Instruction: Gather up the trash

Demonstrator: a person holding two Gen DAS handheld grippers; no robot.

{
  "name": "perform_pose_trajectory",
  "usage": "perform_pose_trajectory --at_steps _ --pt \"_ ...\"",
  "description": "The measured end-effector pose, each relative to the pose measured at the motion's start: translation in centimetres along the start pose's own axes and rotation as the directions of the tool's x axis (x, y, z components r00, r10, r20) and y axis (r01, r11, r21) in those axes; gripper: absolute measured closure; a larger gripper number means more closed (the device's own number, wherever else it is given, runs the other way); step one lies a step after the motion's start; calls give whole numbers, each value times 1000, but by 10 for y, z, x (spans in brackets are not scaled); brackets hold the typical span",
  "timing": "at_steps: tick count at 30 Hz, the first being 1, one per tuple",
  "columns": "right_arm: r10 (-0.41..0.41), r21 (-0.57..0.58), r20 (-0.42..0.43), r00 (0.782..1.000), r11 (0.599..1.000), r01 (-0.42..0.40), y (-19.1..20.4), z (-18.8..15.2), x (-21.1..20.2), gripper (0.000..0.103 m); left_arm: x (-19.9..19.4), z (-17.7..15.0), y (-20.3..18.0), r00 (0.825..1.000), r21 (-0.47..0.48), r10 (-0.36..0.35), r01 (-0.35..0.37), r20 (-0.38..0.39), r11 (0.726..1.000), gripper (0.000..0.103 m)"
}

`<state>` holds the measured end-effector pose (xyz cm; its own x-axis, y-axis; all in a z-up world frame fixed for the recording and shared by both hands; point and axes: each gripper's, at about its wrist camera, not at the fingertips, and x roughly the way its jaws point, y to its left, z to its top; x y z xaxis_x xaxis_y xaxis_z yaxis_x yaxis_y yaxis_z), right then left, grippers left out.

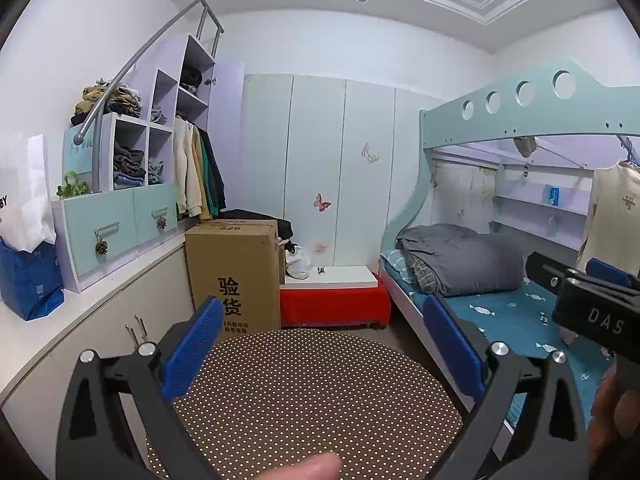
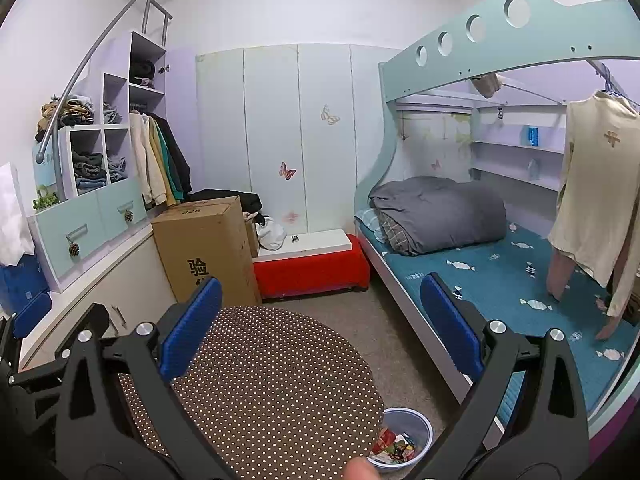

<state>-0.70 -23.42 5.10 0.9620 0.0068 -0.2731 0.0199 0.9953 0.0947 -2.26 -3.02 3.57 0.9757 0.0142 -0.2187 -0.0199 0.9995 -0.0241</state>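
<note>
A small grey-blue trash bin [image 2: 408,438] with colourful wrappers inside stands on the floor beside a round table with a brown dotted cloth [image 2: 260,380], low in the right wrist view. My right gripper [image 2: 320,336] is open and empty above the table. My left gripper [image 1: 324,344] is open and empty above the same table [image 1: 312,392]. The right gripper's black body [image 1: 592,304] shows at the right edge of the left wrist view. No loose trash shows on the table.
A tall cardboard box [image 1: 236,276] and a red low bench [image 1: 336,300] stand beyond the table. A bunk bed [image 2: 480,264] with a grey quilt is on the right. A counter with shelves [image 1: 120,208] and bags runs along the left wall.
</note>
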Motion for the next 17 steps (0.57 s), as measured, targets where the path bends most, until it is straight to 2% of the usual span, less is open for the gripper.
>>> perform_pose_trajectory --at_steps 17 --pt "16 4 -14 1000 1000 -16 1 -4 5 6 10 -1 3 999 -16 31 -31 -38 999 5"
